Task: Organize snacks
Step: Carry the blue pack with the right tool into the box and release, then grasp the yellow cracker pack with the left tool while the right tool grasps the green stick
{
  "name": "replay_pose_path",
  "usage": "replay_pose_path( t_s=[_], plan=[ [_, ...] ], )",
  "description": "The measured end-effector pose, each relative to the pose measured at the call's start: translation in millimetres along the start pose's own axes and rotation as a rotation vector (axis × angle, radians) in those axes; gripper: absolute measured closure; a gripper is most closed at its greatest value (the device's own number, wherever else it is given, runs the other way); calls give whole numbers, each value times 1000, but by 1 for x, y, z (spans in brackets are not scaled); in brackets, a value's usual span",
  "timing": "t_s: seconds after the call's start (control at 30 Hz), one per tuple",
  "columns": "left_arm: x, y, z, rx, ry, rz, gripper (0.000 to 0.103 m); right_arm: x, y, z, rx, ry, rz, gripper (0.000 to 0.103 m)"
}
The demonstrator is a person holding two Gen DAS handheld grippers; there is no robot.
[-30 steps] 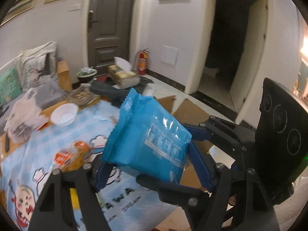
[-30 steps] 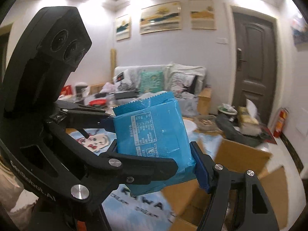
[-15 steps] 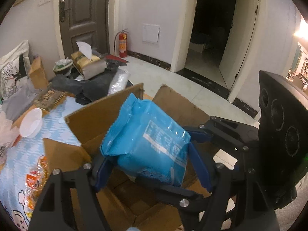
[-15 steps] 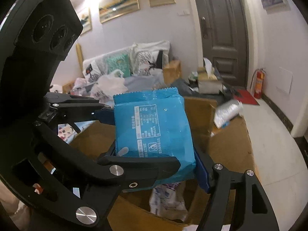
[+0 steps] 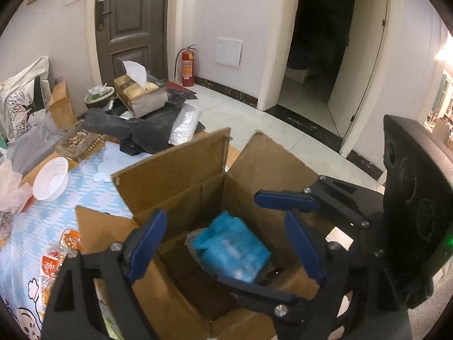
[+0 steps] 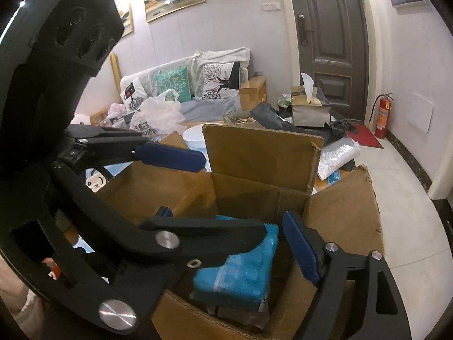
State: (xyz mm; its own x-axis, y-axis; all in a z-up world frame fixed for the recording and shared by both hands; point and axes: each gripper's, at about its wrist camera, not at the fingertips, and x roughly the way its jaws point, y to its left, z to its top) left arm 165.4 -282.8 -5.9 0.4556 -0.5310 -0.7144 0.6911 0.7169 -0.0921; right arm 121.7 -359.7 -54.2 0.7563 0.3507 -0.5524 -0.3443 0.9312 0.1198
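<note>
A blue snack packet [image 5: 230,248] lies inside the open cardboard box [image 5: 175,175], blurred in the left wrist view. It also shows in the right wrist view [image 6: 243,269] on top of other packets in the box [image 6: 263,153]. My left gripper [image 5: 223,235] is open and empty above the box. My right gripper [image 6: 229,226] is open and empty above the same box; the other gripper's blue finger [image 6: 170,154] shows to its left. An orange snack bag [image 5: 56,257] lies on the blue checked tablecloth [image 5: 85,187].
A white bowl [image 5: 51,178], a tray of nuts [image 5: 76,141], a tissue box [image 5: 140,93] and black bags [image 5: 136,130] crowd the table's far end. A sofa with cushions [image 6: 181,85] stands behind. A fire extinguisher [image 5: 187,65] stands by the door.
Both grippers have opened and let go of the blue packet, which has dropped into the cardboard box. The grippers moved from over the table to above the box.
</note>
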Motion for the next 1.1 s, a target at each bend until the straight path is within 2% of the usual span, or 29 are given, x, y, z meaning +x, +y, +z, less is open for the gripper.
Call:
replay_pose_path(
  t_s=[0.3,0.53,0.83,0.97,1.1],
  plan=[
    [-53,16,-16,-26,-77,41,19,-8,20,9,-29,-11,-5,25],
    [-113,45,-45,-74,-150,119,19,-12,62,22,-82,-35,24,25],
    [-189,121,-115,-215,-219,296,19,4,144,38,-167,-55,138,25],
    [-198,152,-150,-279,-211,350,19,29,184,40,-214,-20,189,25],
    [-195,182,-184,-356,-189,351,19,59,212,35,-246,41,231,25]
  ],
)
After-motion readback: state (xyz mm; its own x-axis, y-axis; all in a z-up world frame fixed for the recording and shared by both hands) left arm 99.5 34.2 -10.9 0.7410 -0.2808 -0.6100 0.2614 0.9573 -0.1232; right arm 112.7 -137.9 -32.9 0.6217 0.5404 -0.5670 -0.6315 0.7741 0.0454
